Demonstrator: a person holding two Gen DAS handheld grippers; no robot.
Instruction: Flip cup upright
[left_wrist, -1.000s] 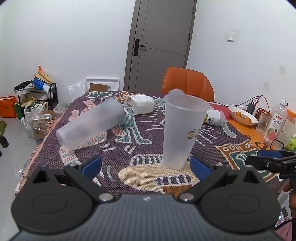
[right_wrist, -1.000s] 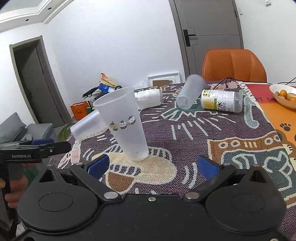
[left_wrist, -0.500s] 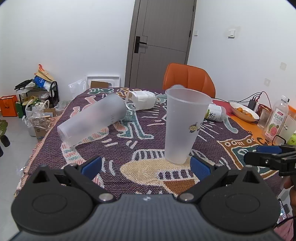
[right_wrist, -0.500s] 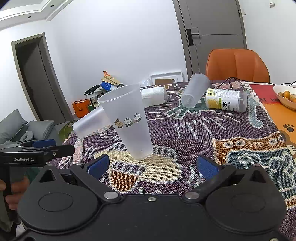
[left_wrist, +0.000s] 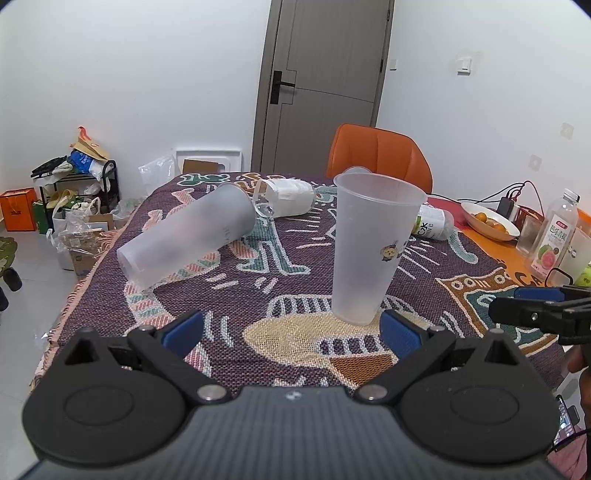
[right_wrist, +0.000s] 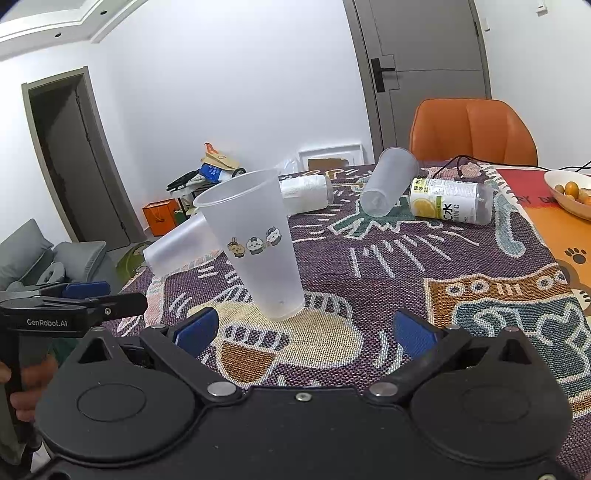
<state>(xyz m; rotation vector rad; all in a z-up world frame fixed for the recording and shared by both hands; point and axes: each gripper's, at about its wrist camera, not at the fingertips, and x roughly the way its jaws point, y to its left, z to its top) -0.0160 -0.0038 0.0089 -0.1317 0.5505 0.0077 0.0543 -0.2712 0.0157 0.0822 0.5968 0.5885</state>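
Note:
A frosted plastic cup with small cartoon prints (left_wrist: 369, 243) stands upright, mouth up, on the patterned cloth; it also shows in the right wrist view (right_wrist: 258, 243). A frosted tumbler (left_wrist: 188, 240) lies on its side to its left, also seen in the right wrist view (right_wrist: 177, 247). A third clear cup (right_wrist: 388, 181) lies on its side further back. My left gripper (left_wrist: 291, 328) is open and empty, just short of the upright cup. My right gripper (right_wrist: 306, 328) is open and empty, just short of the same cup.
A lemon drink bottle (right_wrist: 450, 201) and a white wrapped jar (right_wrist: 306, 192) lie at the back of the table. A fruit bowl (left_wrist: 487, 221), a guava juice bottle (left_wrist: 554, 236) and glasses stand at the right. An orange chair (left_wrist: 380, 155) stands behind the table.
Both grippers have drawn back slightly from the upright cup and risen a little. The cups have not moved.

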